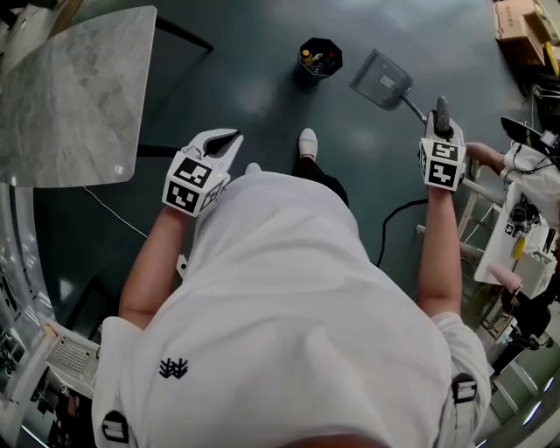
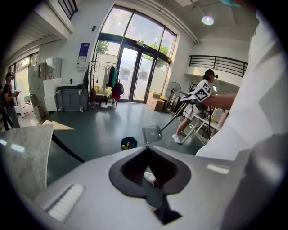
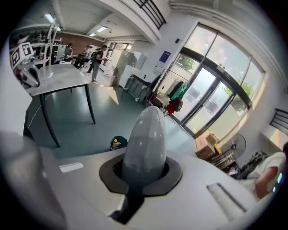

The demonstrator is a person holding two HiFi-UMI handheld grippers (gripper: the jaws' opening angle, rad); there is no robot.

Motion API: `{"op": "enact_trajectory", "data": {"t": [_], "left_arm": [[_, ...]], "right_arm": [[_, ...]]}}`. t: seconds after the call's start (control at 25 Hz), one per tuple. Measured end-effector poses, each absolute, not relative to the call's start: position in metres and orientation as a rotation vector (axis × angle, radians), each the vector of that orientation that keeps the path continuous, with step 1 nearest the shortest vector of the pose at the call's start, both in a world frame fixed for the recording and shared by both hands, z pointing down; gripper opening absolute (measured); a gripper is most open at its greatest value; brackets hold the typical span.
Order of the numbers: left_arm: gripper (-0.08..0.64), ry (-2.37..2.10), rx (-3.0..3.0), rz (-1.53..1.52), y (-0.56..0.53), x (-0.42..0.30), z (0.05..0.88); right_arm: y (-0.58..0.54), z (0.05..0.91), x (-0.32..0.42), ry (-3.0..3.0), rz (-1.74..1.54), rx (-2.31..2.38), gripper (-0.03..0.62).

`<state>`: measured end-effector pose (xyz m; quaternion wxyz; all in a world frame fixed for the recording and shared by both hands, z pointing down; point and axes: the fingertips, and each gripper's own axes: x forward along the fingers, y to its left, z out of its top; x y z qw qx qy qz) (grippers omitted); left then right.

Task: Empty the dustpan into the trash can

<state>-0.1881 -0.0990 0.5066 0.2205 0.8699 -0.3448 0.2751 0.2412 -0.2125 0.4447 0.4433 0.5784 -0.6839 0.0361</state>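
A grey dustpan hangs above the dark floor on a long thin handle, tilted, just right of a small dark trash can that holds a few coloured items. My right gripper is shut on the handle's rounded grey end, which sticks up through the jaws. The left gripper is held apart at the left, jaws together with nothing in them. In the left gripper view the dustpan hovers beside the trash can, with the right gripper at the handle's far end.
A marble-topped table stands at the left. My white shoe is near the can. A black cable runs over the floor, and a white rack and cardboard boxes crowd the right side.
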Motion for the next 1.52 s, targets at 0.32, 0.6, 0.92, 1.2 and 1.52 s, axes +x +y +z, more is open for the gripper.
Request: {"op": "enact_trajectory", "data": {"t": [0.32,0.6,0.92,1.2,1.52], "left_arm": [[0.057,-0.782,2.456,0.844,-0.050,-0.186,0.525],[0.057,-0.710,2.521,0.903,-0.028,-0.149,0.529],[0.057,-0.654,2.544,0.929,-0.009,-0.090,0.523],[0.057,-0.647,2.547,0.941,0.012,-0.039,0.519],[0.057,-0.663,2.514,0.999,0.035,-0.010,0.526]], "right_arm": [[-0.097,0.467,0.270,-1.617,0.376,1.613,0.003],[-0.017,0.500,0.287,-1.588,0.611,1.701,0.002],[0.039,0.511,0.302,-1.640,0.773,1.726,0.003],[0.061,0.512,0.307,-1.725,0.776,1.668,0.002],[0.067,0.515,0.322,-1.810,0.769,1.623,0.003]]}}
